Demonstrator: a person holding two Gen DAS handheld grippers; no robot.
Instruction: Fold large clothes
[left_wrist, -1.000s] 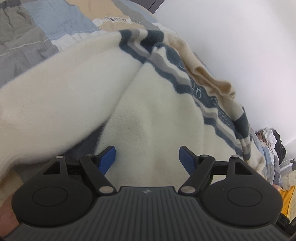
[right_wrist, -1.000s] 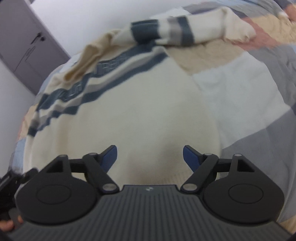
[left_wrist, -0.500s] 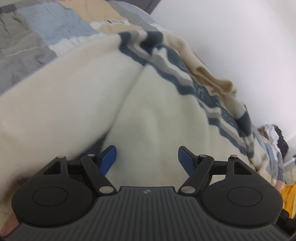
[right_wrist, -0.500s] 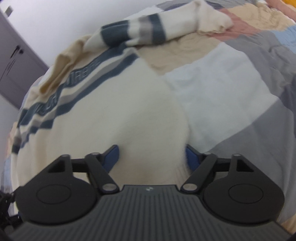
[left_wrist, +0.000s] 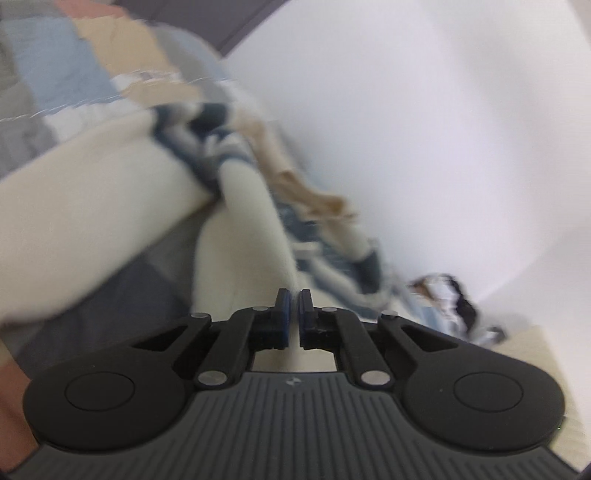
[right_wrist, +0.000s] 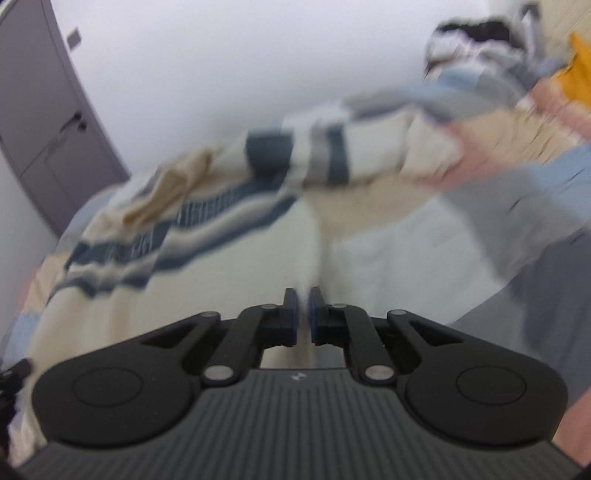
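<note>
A cream sweater (left_wrist: 243, 236) with navy and grey chest stripes lies on the bed, blurred by motion. My left gripper (left_wrist: 294, 295) is closing its jaws on a pinched ridge of the cream fabric, and the blue pads press on it. In the right wrist view the same sweater (right_wrist: 207, 266) spreads to the left, with a striped sleeve (right_wrist: 325, 155) stretched out behind it. My right gripper (right_wrist: 303, 295) is likewise closing its jaws on the sweater's edge, and cream cloth shows between the pads.
A patchwork bedspread (left_wrist: 55, 74) in grey, blue and beige covers the bed (right_wrist: 406, 251). A white wall runs along the far side, with a grey door (right_wrist: 44, 140) at the left. A heap of other clothes (right_wrist: 480, 40) and a yellow garment (right_wrist: 576, 74) lie at the far end.
Both grippers went from wide open over the sweater to closed on its fabric. Both have lifted and tipped up, so more wall shows and the cloth rises in ridges.
</note>
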